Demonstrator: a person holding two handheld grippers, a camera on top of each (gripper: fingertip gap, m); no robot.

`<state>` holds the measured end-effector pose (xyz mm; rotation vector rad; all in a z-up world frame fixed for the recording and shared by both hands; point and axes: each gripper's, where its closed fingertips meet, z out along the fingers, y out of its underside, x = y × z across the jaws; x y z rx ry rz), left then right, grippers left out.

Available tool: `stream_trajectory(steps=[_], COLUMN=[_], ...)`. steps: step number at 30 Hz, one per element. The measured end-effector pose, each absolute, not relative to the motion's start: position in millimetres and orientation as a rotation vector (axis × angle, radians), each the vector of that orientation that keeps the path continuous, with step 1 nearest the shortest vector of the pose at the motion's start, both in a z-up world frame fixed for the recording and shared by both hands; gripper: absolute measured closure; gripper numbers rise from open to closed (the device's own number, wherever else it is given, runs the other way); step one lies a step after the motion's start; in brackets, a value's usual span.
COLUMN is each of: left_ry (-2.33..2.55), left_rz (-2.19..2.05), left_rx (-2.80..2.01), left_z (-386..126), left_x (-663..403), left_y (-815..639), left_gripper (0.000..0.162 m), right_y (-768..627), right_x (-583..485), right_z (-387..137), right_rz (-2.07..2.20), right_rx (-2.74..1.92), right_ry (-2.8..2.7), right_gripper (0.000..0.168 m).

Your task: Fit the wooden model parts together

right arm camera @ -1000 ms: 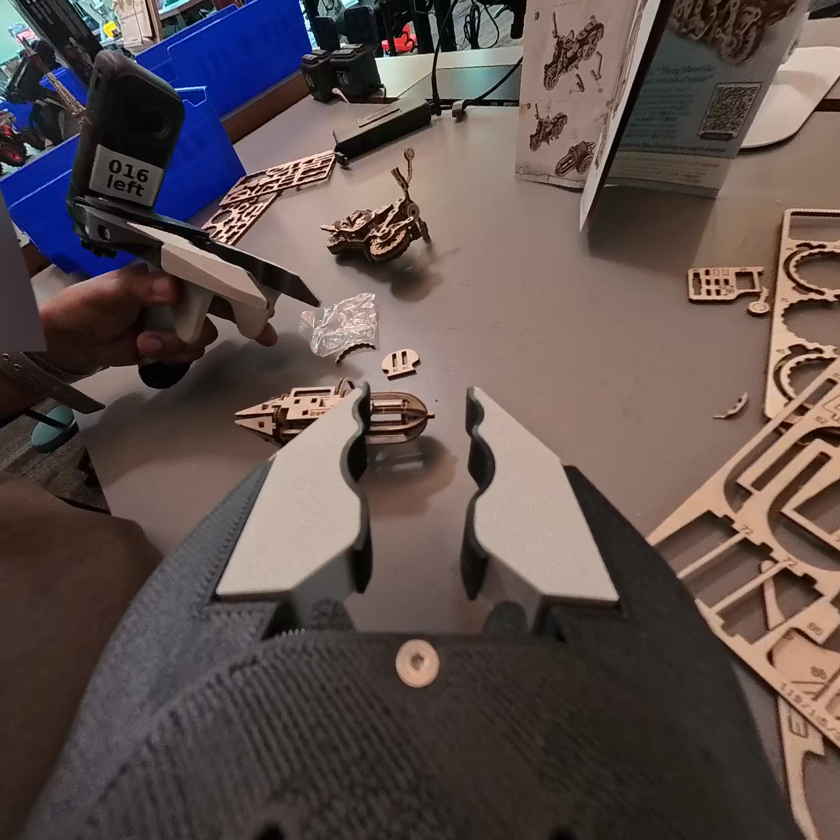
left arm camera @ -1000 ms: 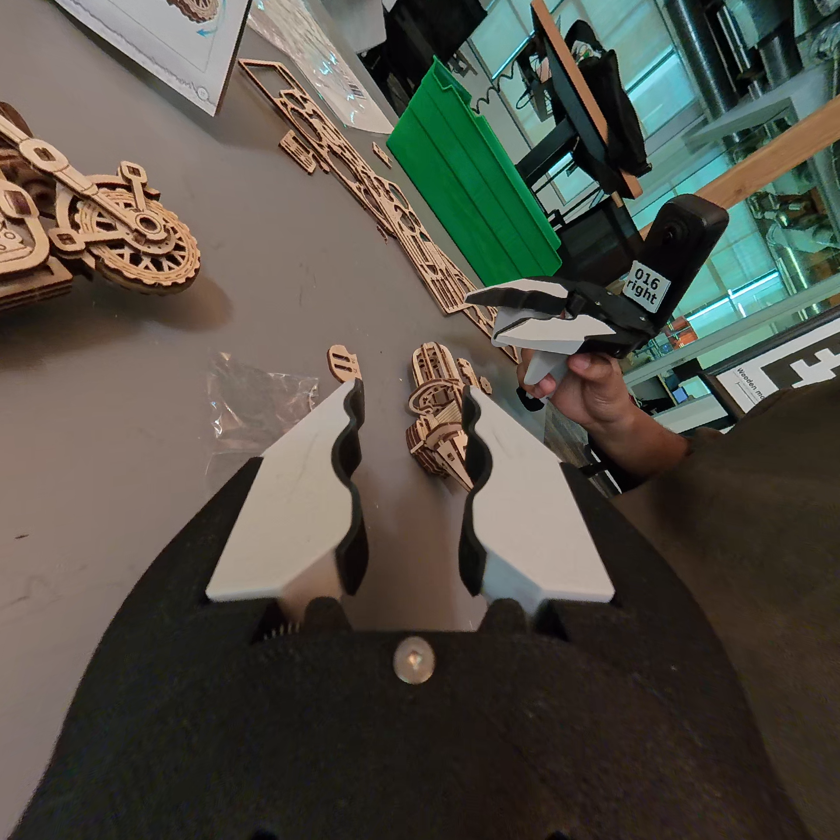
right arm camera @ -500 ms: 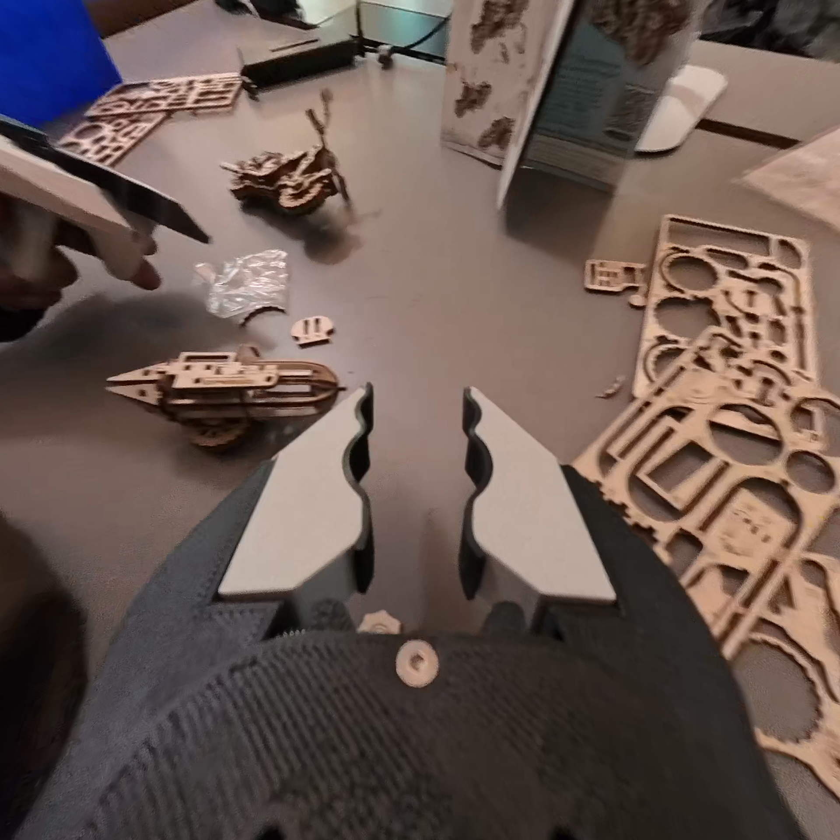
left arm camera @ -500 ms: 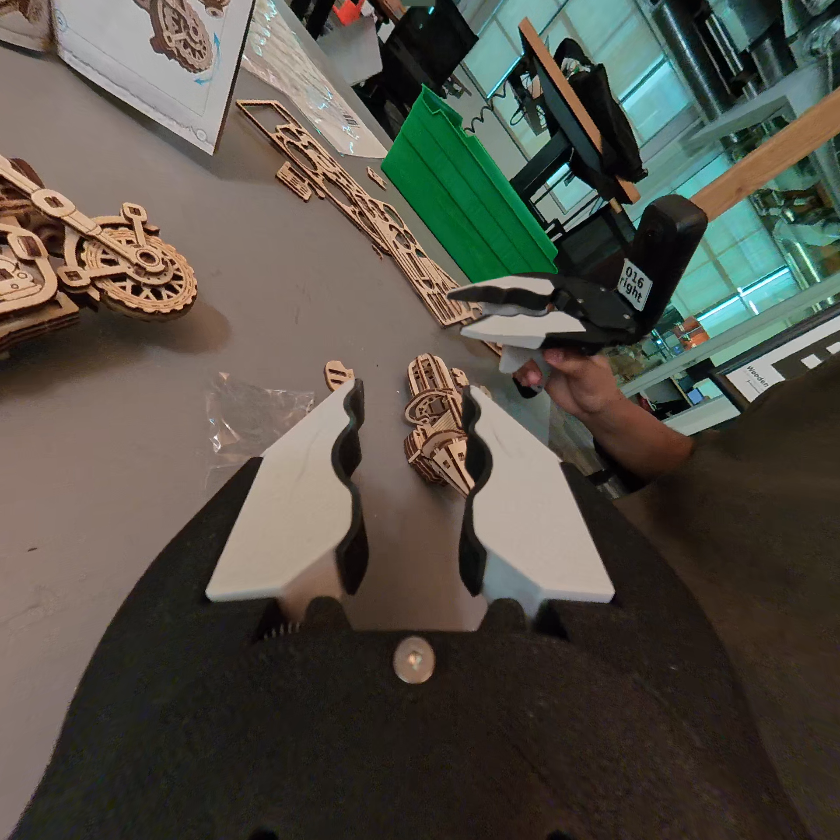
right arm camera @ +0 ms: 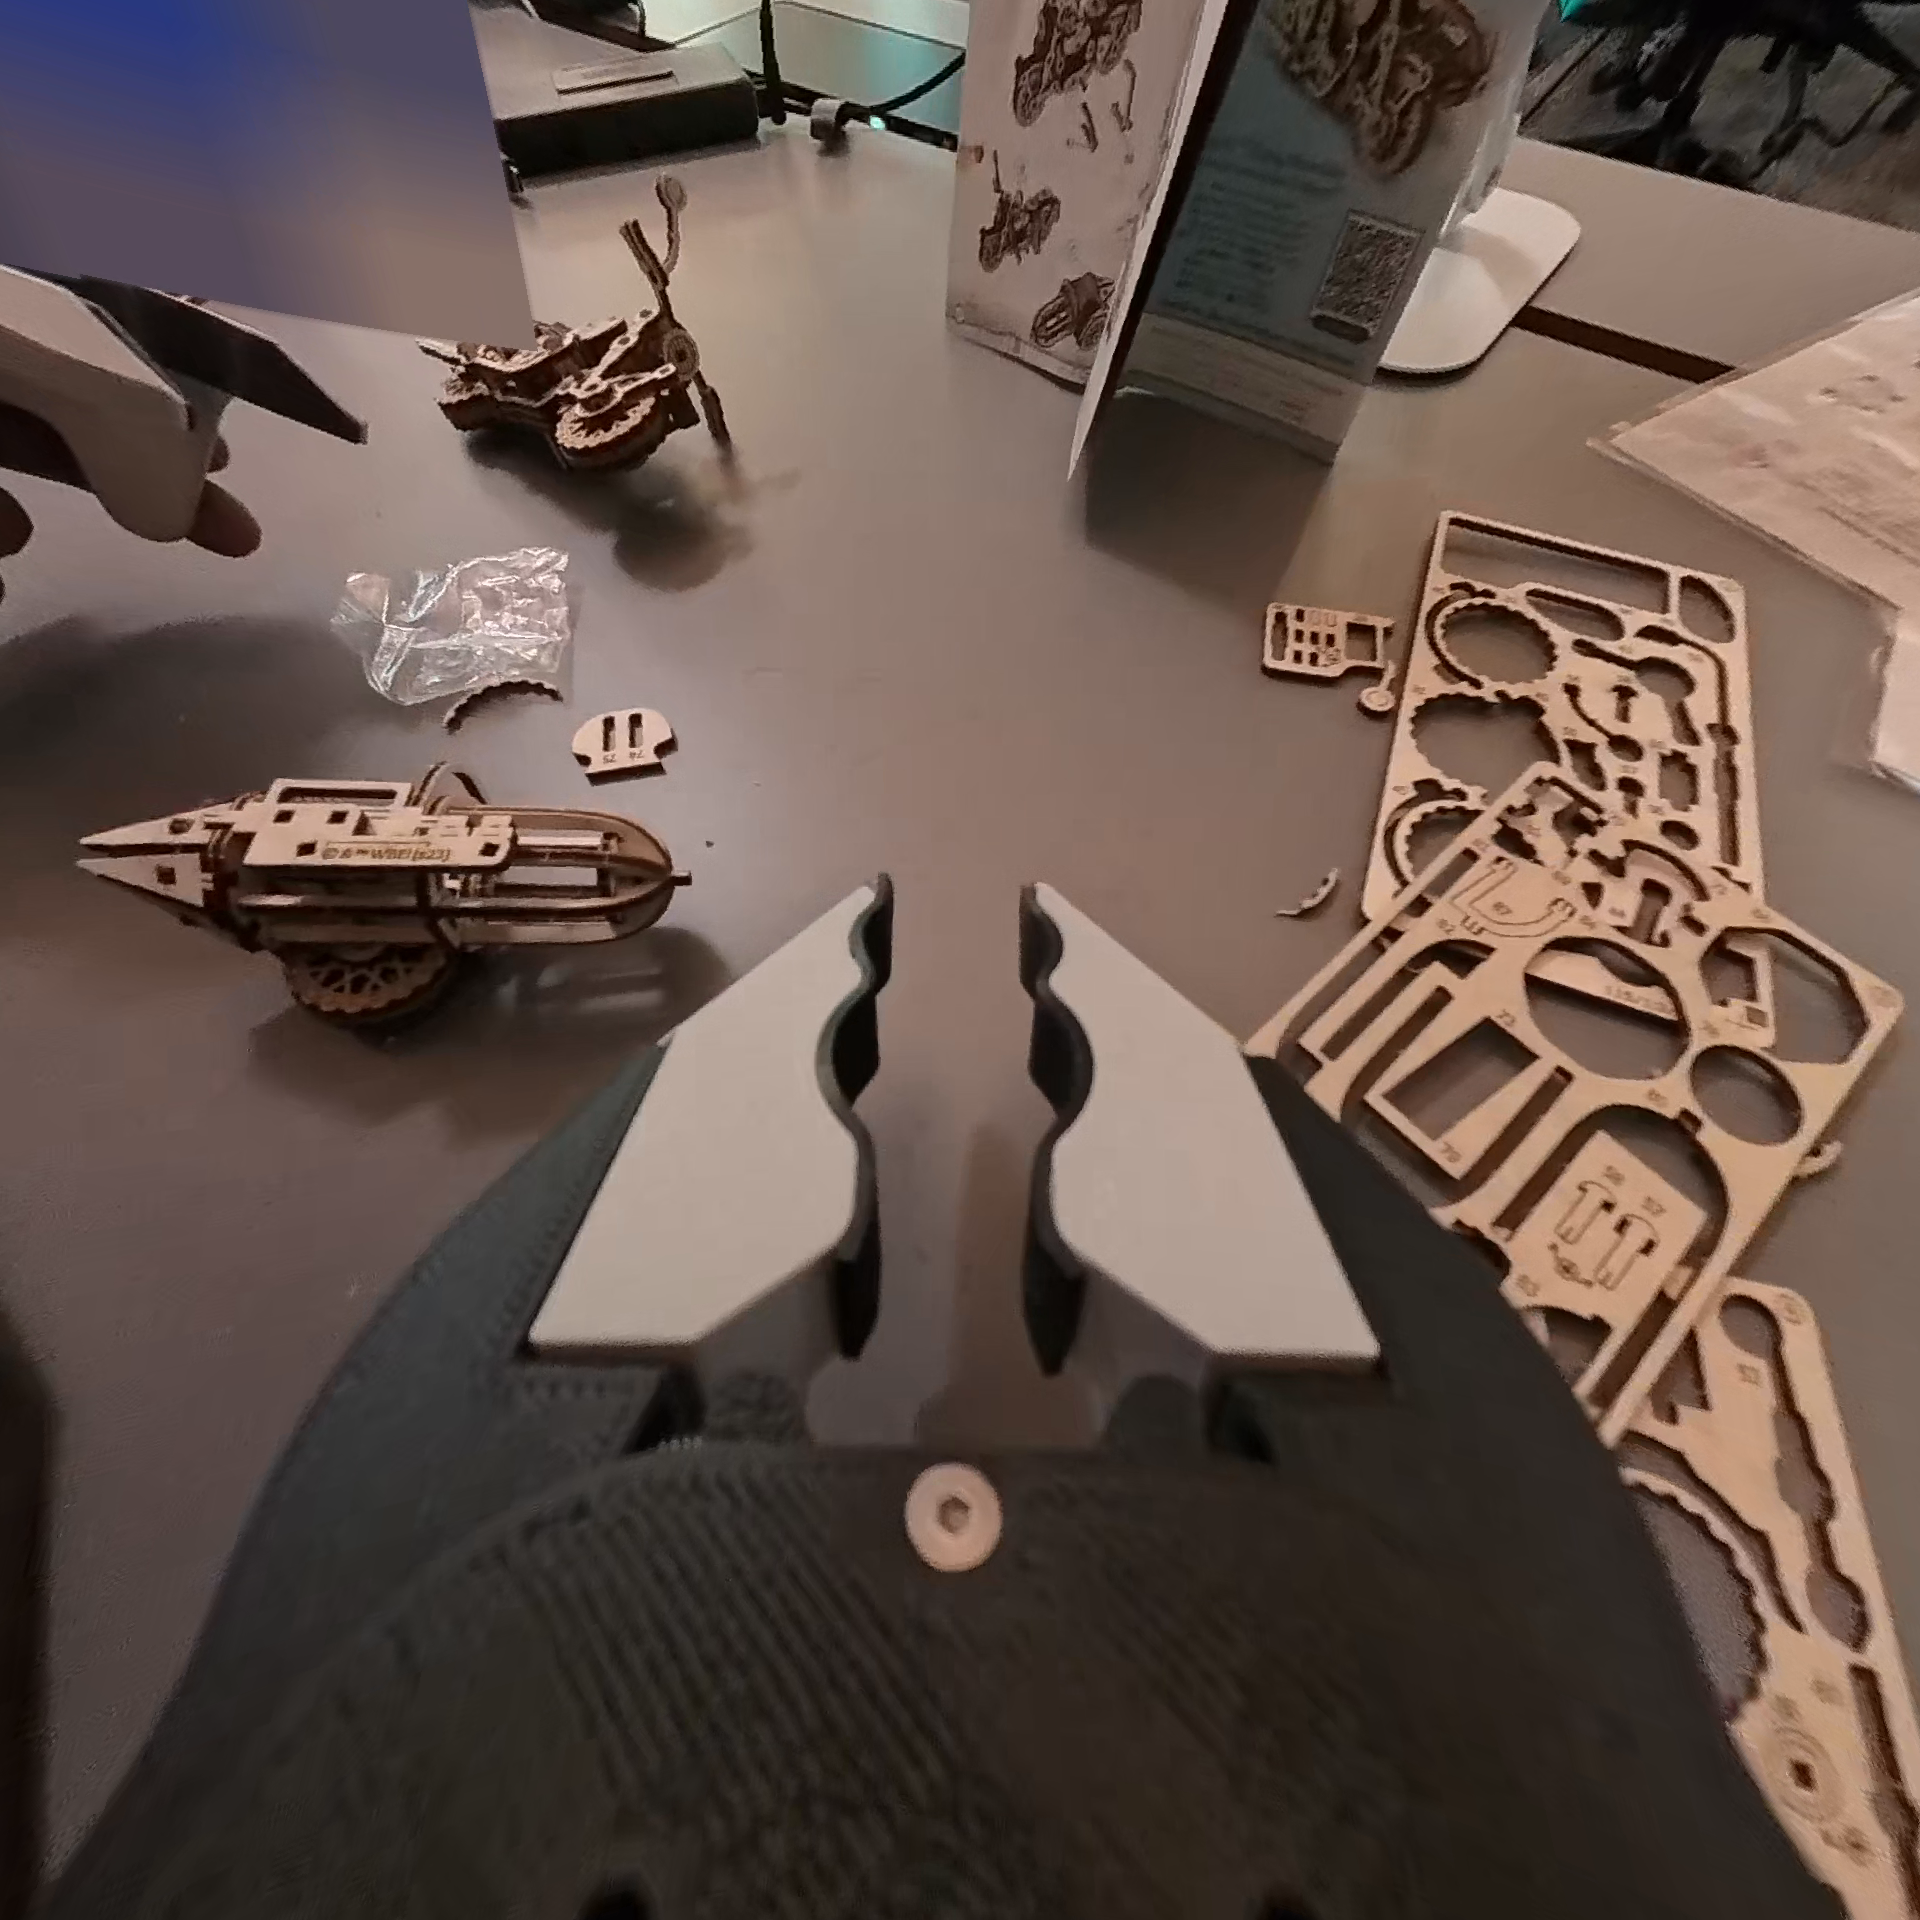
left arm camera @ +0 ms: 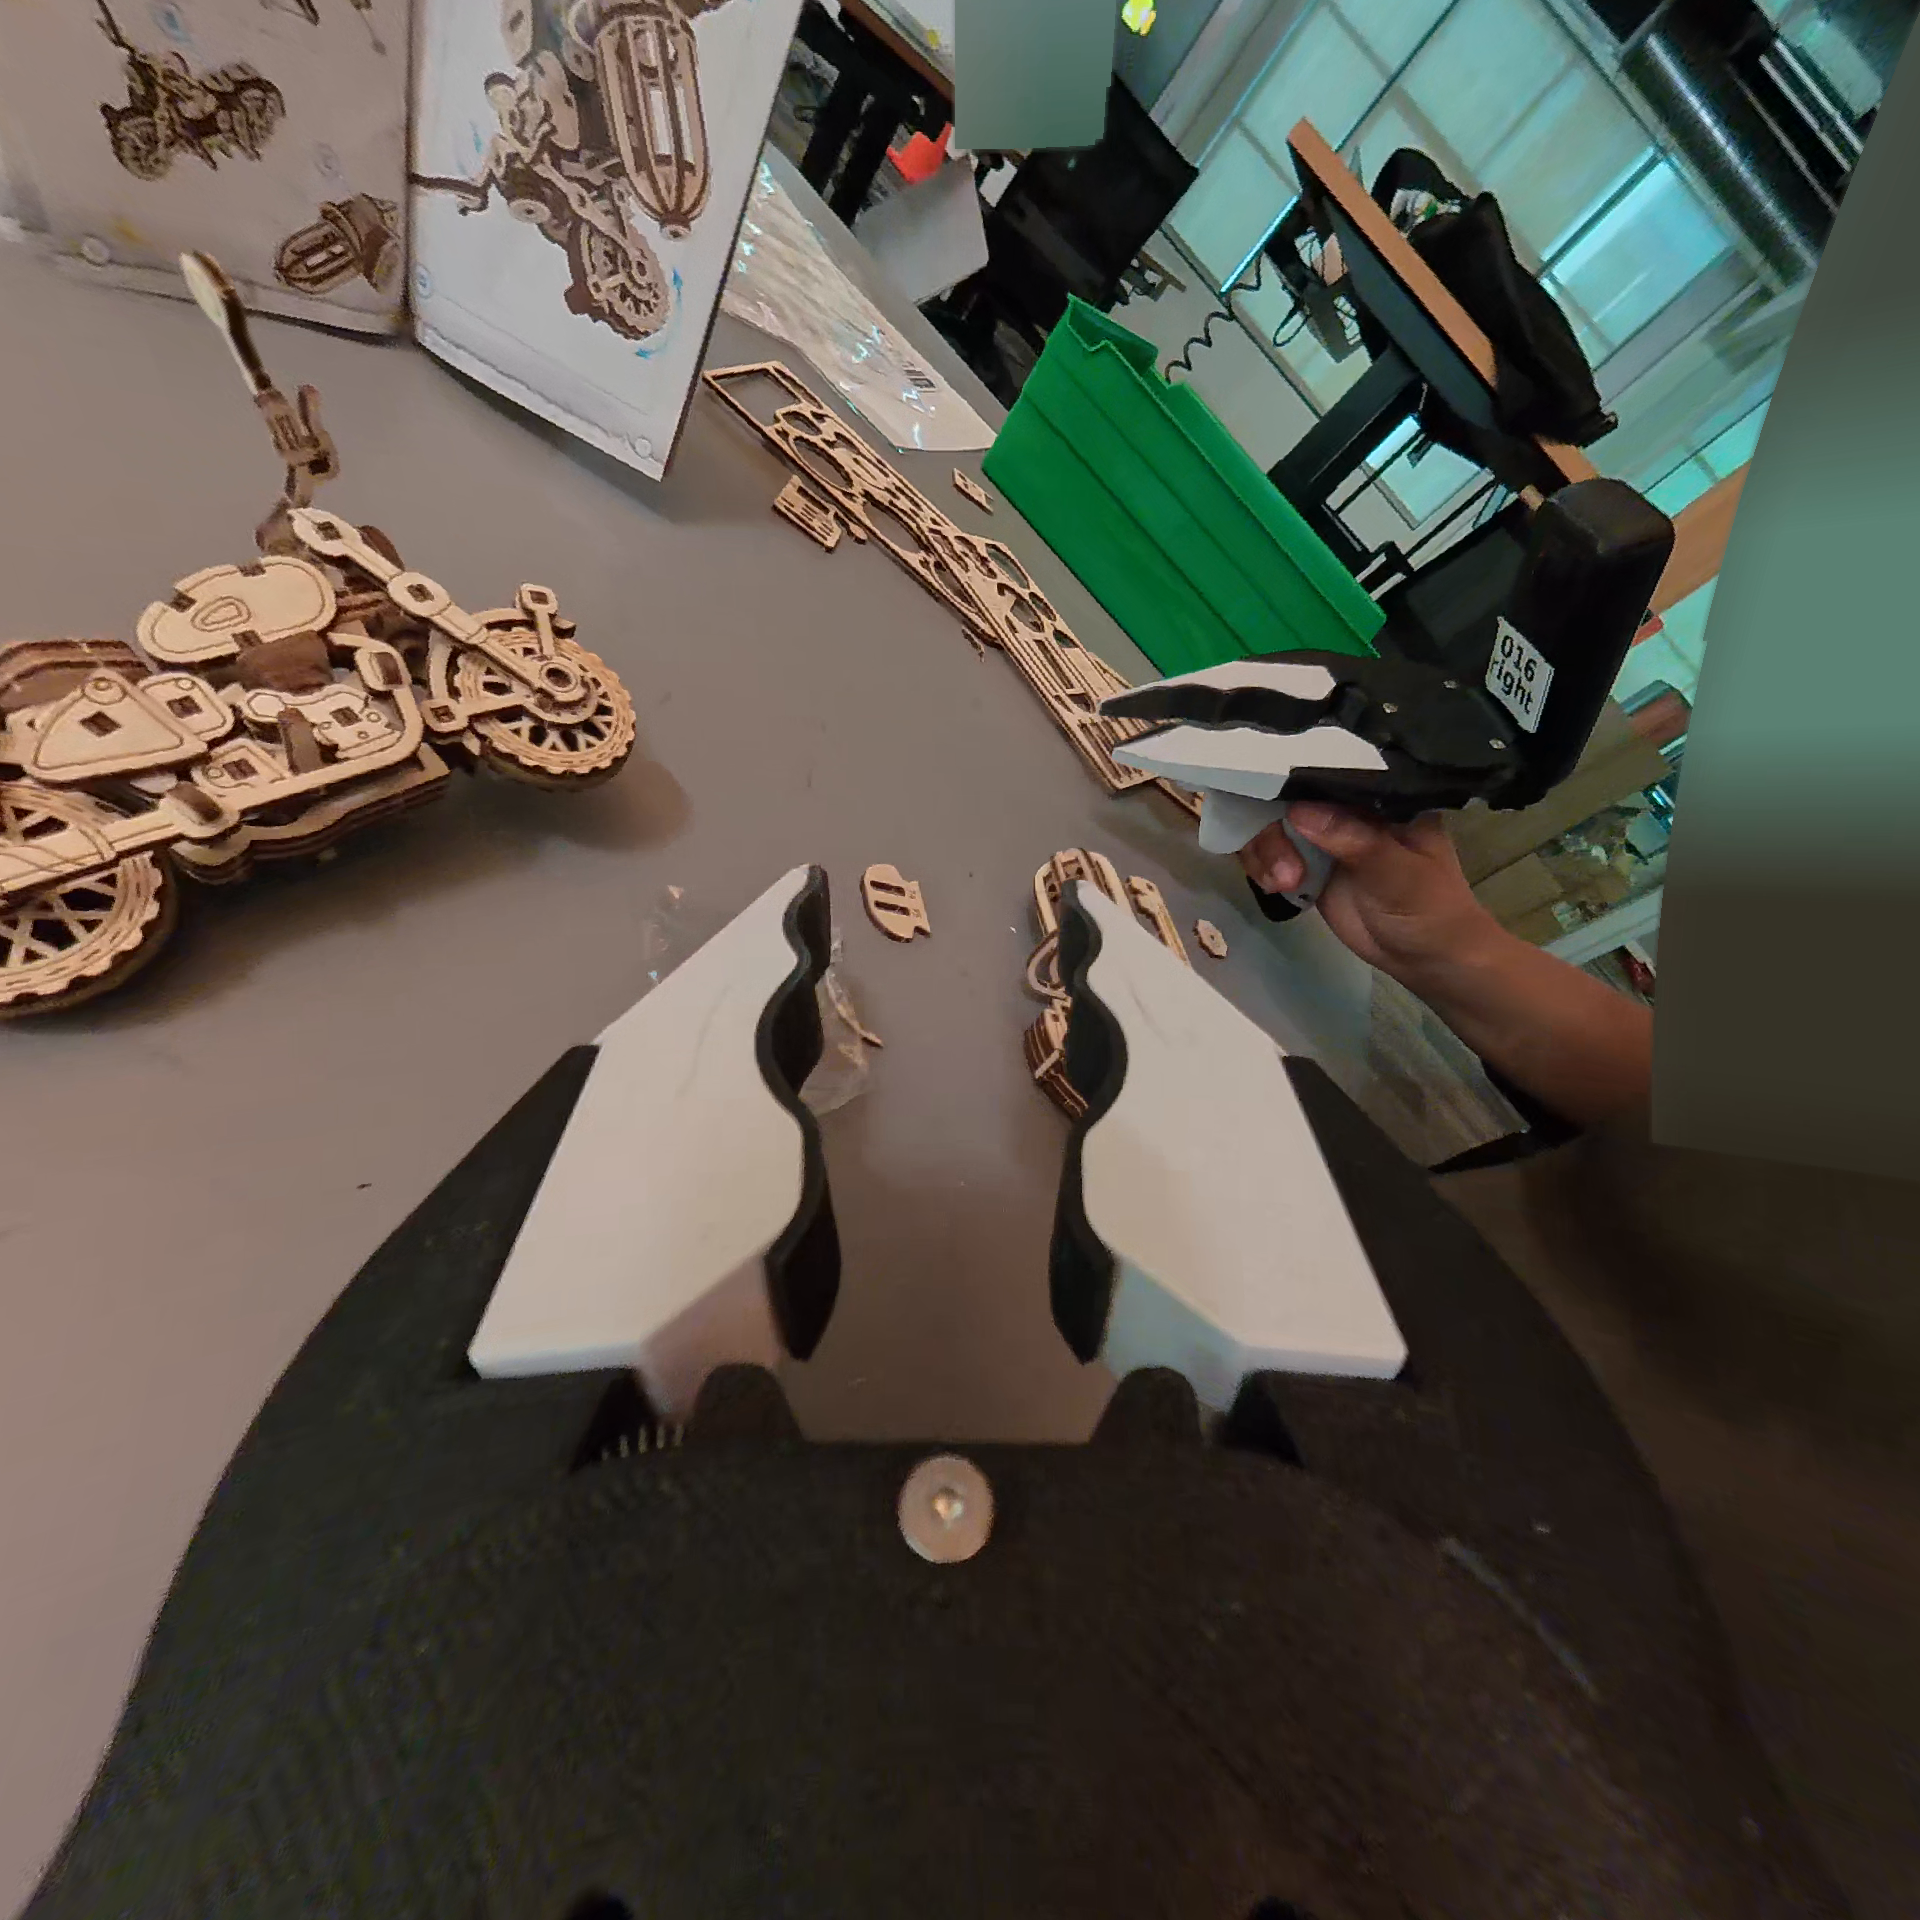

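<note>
A partly built wooden sidecar-like assembly [right arm camera: 395, 883] lies on the grey table [right arm camera: 935, 644]. A small slotted wooden piece [right arm camera: 623, 743] lies just beyond it. My right gripper [right arm camera: 956, 891] is open, with a narrow gap, and empty. It hovers to the right of the assembly. My left gripper [left arm camera: 940, 883] is open and empty. The slotted piece [left arm camera: 896, 902] shows between its tips. The assembly [left arm camera: 1044, 977] is partly hidden behind its right finger. A built wooden motorcycle [left arm camera: 260, 707] stands to the left. The right gripper [left arm camera: 1117, 732] is also visible further right.
A crumpled clear bag [right arm camera: 457, 623] and a toothed arc piece [right arm camera: 499, 701] lie near the assembly. Punched-out wooden part sheets [right arm camera: 1558, 1122] cover the right side. An upright instruction booklet [right arm camera: 1195, 208] stands at the back. A green bin [left arm camera: 1164, 520] sits past the table edge. Some 20 cm of space lies between my two pairs of fingers. It is some 9 cm from my left tips to the built wooden motorcycle [left arm camera: 260, 707].
My right gripper has swung right, away from the assembly and toward the part sheets, and its jaws have narrowed. My left gripper has shifted left, so the motorcycle and booklet show more.
</note>
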<state>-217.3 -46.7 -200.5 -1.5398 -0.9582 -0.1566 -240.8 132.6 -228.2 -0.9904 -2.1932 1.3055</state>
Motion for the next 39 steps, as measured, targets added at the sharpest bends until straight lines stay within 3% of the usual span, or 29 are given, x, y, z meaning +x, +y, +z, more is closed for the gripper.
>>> stream_trajectory(steps=[39], left_ry=[-1.012], left_rz=[-0.179], left_rx=[-1.512], left_z=[-210], left_x=[-224], left_y=[-53], left_gripper=[0.120], right_y=[137], right_x=[-249], right_z=[-241], right_rz=[1.301], right_rx=[-1.099], right_ry=[-2.215], right_gripper=[0.147])
